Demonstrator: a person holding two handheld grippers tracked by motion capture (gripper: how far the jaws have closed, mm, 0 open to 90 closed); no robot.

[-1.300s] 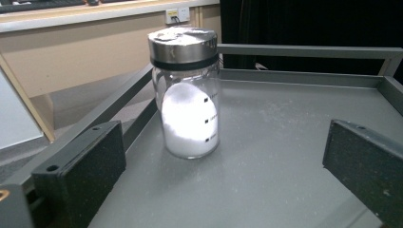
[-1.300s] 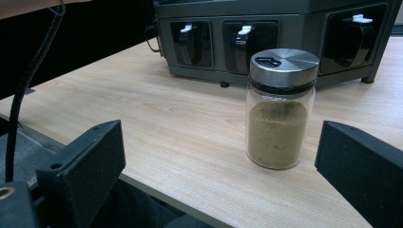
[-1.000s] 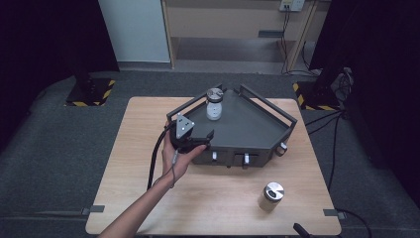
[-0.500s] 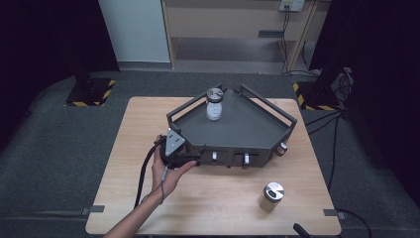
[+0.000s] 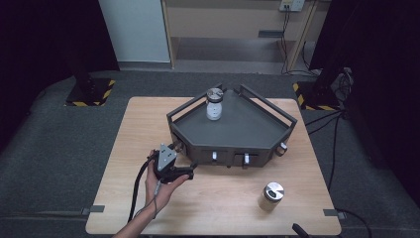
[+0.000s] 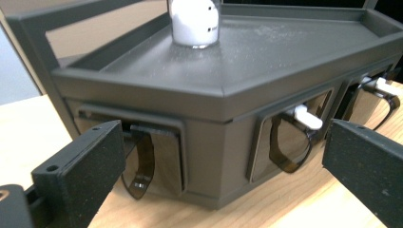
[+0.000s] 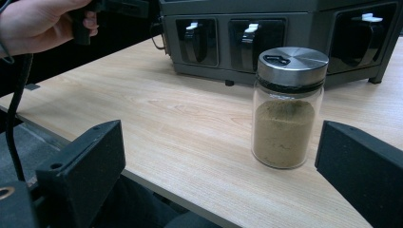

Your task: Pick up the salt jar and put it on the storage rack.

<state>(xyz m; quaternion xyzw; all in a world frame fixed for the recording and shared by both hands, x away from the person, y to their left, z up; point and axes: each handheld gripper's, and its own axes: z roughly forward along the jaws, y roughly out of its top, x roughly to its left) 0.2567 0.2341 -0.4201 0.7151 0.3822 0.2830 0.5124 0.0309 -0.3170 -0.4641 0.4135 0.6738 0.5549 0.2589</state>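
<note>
A dark grey angular rack [image 5: 233, 130] stands at the table's back middle, and a jar of white powder [image 5: 214, 105] stands upright on its top shelf. A hand holds my left gripper [image 5: 188, 171] just off the rack's front left corner. In the left gripper view this gripper [image 6: 223, 142] is open and empty, and it faces the rack's corner [image 6: 209, 128] and the white jar [image 6: 194, 21]. A steel-lidded jar of brown spice [image 5: 271, 197] stands on the table at the front right. My right gripper [image 7: 218, 137] is open low at the table's edge, with the brown jar [image 7: 287, 109] ahead of it, near its right jaw.
Smoky plastic clips [image 6: 289, 142] with white tabs hang in the rack's front recesses [image 7: 247, 40]. The wooden table [image 5: 148, 124] is bare left of the rack. The left gripper's cable [image 5: 136, 191] trails off the front edge. Black stands and cables lie on the floor around the table.
The hand has drawn the left gripper back from the rack's left side, toward the table's front left. Both jars and the rack have stayed put.
</note>
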